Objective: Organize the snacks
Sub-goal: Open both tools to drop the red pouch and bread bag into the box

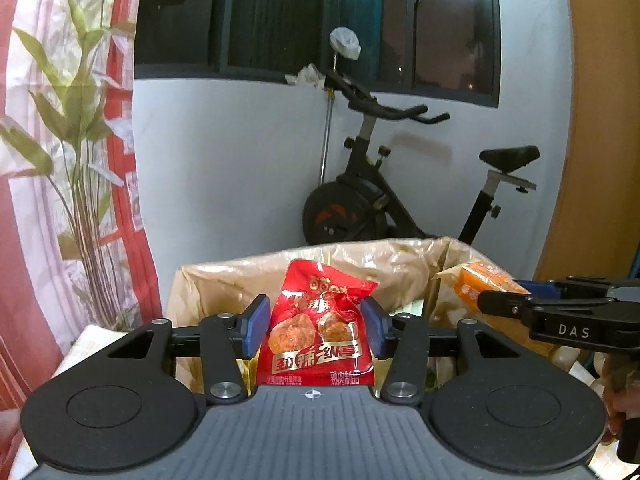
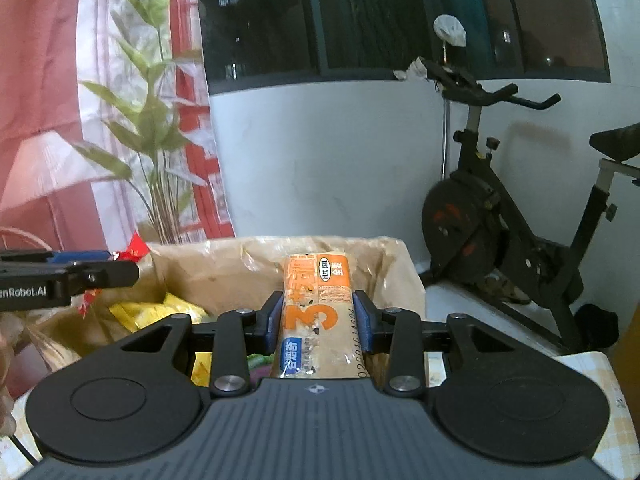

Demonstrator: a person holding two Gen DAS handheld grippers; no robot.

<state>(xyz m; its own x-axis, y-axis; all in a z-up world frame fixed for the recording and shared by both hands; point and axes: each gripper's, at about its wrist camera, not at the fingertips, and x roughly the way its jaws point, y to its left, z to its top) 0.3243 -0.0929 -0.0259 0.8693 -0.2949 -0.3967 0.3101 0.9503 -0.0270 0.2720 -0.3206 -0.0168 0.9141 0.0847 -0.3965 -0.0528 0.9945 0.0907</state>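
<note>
Tabletop: pale checked cloth tabletop [image 2: 592, 408] carrying a plastic-lined brown cardboard box [image 2: 208, 268].
Room: black exercise bike [image 1: 400, 200] by the white wall, under a dark window.
Left gripper [image 1: 316, 330]: over the box; whether its fingers still pinch the red foil snack packet [image 1: 316, 320] between them cannot be told.
Right gripper [image 2: 318, 320]: fingers clamped on the orange-and-tan wrapped biscuit pack [image 2: 318, 312], above the box's open top.

right gripper [image 2: 318, 322] clamping orange packet [image 2: 316, 308], over box [image 2: 404, 276]
</note>
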